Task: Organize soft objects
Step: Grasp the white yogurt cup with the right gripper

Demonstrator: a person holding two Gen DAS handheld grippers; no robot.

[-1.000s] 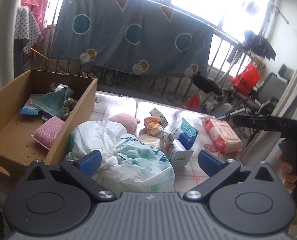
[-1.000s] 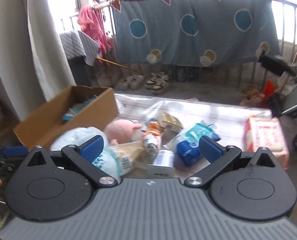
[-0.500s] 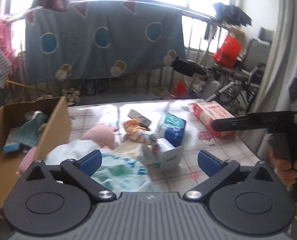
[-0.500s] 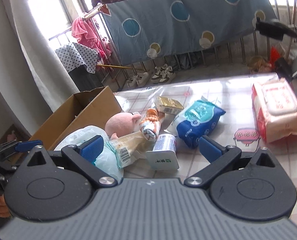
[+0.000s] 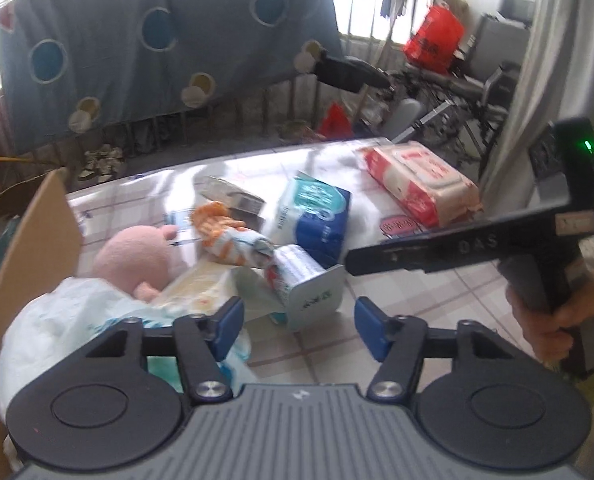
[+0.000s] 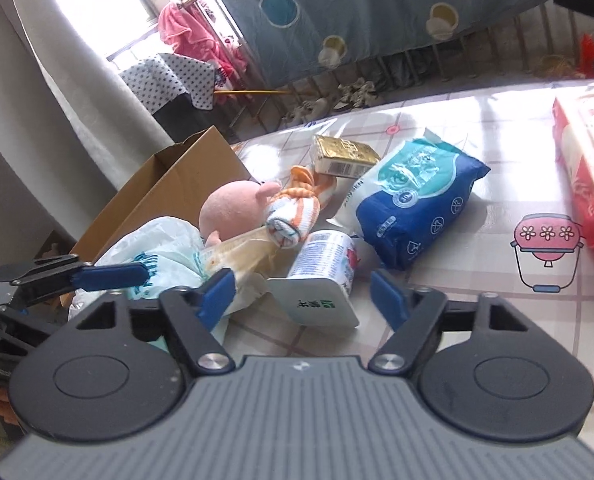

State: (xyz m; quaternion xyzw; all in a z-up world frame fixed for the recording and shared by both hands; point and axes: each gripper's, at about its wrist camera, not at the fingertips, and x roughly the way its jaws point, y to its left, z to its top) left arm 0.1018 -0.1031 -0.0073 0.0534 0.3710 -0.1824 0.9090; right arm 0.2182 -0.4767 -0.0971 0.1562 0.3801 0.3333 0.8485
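To pick up the white pouch [image 6: 321, 280] cleanly, the right gripper [image 6: 301, 296] should lower until its jaws straddle the flat end before squeezing. Both the right and the left gripper [image 5: 295, 322] hover with jaws partly open, empty, touching nothing; the pouch lies on the desk [image 6: 477, 308] beside the pink plush toy [image 6: 229, 210] and cardboard box [image 6: 169, 184].

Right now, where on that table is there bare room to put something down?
Bare tablecloth lies between the blue tissue pack and the red wipes pack. It is crowded beside the cardboard box: pink plush, white bag.
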